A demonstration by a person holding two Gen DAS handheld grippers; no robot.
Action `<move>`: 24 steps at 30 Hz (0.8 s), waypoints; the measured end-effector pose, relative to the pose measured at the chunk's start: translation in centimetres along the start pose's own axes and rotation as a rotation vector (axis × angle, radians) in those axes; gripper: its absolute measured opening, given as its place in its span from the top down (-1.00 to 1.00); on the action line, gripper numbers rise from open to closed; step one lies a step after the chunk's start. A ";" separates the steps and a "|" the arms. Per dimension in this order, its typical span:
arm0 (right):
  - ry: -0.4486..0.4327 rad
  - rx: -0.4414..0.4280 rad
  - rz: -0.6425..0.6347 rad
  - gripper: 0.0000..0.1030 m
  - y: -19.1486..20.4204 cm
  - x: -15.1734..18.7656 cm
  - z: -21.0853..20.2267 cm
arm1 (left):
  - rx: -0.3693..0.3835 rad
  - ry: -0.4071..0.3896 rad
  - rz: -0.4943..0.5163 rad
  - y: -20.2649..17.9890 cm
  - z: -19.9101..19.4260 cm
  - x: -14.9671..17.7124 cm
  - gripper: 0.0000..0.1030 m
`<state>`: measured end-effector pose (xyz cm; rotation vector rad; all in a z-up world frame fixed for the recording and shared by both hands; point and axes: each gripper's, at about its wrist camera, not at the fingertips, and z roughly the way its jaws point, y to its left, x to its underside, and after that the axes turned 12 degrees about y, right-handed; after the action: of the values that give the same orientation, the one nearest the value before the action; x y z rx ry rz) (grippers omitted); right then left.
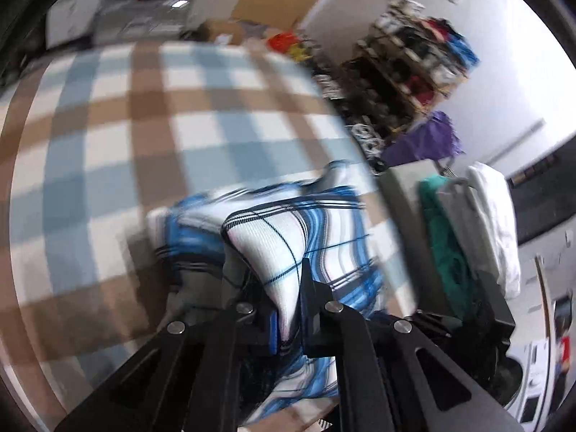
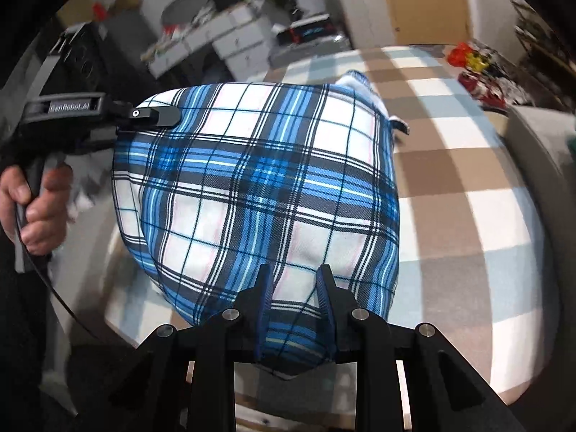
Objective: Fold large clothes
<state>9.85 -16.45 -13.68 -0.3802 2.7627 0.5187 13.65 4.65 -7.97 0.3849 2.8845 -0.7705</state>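
Note:
A blue, white and black plaid garment (image 2: 266, 180) hangs stretched between both grippers above a bed with a brown, blue and white checked cover (image 2: 468, 187). In the right wrist view my right gripper (image 2: 294, 288) is shut on the garment's near edge, with cloth bunched between its fingers. My left gripper (image 2: 158, 117) grips the garment's far left corner, and a person's hand (image 2: 36, 208) holds its handle. In the left wrist view the left gripper (image 1: 288, 298) is shut on a fold of the plaid garment (image 1: 273, 237), which drapes forward onto the checked cover (image 1: 144, 126).
A grey bin (image 1: 406, 187) with green cloth (image 1: 442, 230) and white cloth (image 1: 493, 216) stands to the right of the bed. Behind it are a purple cloth (image 1: 424, 140) and cluttered shelves (image 1: 414, 57). White drawers (image 2: 237, 43) and boxes stand beyond the bed's far edge.

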 end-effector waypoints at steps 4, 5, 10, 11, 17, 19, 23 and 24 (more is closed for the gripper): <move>0.043 0.046 -0.019 0.52 1.0 -0.5 1.6 | 0.057 0.016 -0.104 4.2 2.9 0.1 0.88; 0.045 0.074 -0.034 0.52 1.5 -0.5 1.8 | 0.076 0.010 -0.111 4.8 3.2 0.2 0.80; 0.084 0.166 -0.087 0.52 2.9 -0.6 2.1 | 0.011 -0.016 -0.137 5.2 1.9 0.8 0.29; 0.103 0.163 -0.087 0.52 2.8 -0.8 1.9 | -0.009 -0.041 -0.150 5.1 0.6 1.2 0.29; 0.179 0.142 -0.068 0.51 2.1 -1.9 2.4 | -0.037 -0.153 -0.023 1.3 -4.6 5.8 0.18; 0.194 0.144 -0.065 0.51 2.3 -1.8 2.4 | -0.007 -0.142 0.028 0.0 -3.6 6.9 0.16; 0.251 0.075 -0.025 0.45 1.5 -2.6 1.6 | -0.122 -0.056 0.018 0.4 2.0 7.7 0.16; 0.259 0.063 -0.028 0.45 1.5 -3.0 1.1 | -0.142 -0.030 -0.011 1.2 3.3 7.5 0.16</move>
<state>12.46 -14.05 -13.19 -0.5022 3.0083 0.3985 6.95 5.57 -12.78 0.3385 2.8930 -0.5638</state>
